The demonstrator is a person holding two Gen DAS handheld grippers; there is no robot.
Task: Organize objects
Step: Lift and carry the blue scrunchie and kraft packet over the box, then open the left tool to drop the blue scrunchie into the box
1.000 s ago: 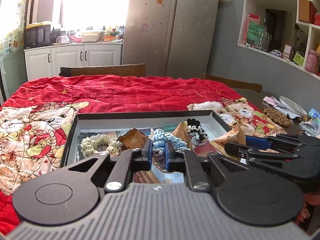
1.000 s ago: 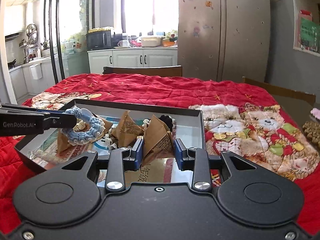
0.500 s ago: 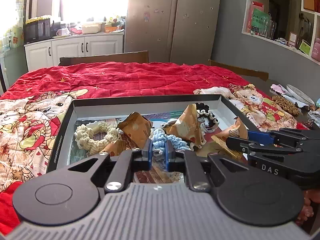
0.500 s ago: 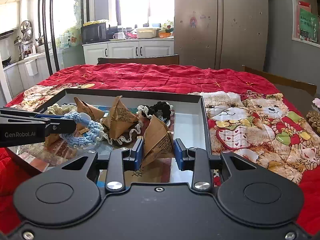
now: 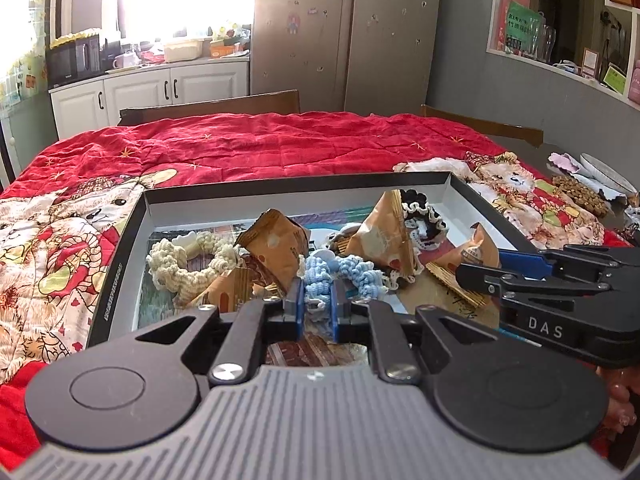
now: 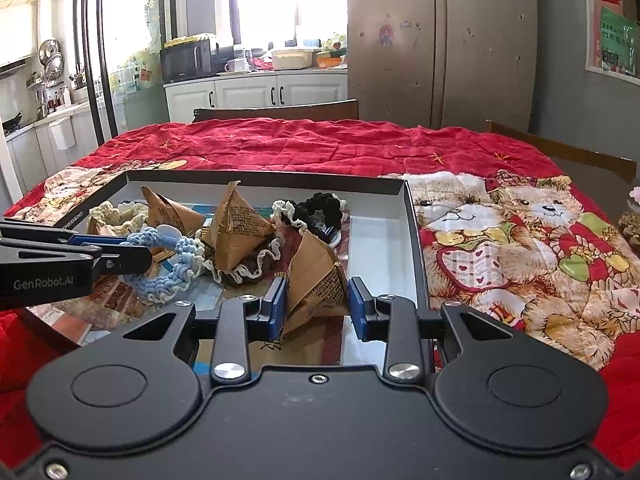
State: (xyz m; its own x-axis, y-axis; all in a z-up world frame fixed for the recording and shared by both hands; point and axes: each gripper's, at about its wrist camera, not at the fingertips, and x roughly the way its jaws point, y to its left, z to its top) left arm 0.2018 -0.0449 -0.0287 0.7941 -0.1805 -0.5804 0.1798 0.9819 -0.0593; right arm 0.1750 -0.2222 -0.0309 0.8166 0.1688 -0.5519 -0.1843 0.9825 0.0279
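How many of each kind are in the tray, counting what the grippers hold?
Brown pyramid packets: 4, one packet in the right gripper.
Crocheted rings: 4: cream ring, blue ring in the left gripper, black ring, white-edged ring.
Total: 8 at the tray; the pile may hide more.

Clutter across tray's left; bare strip along right wall.
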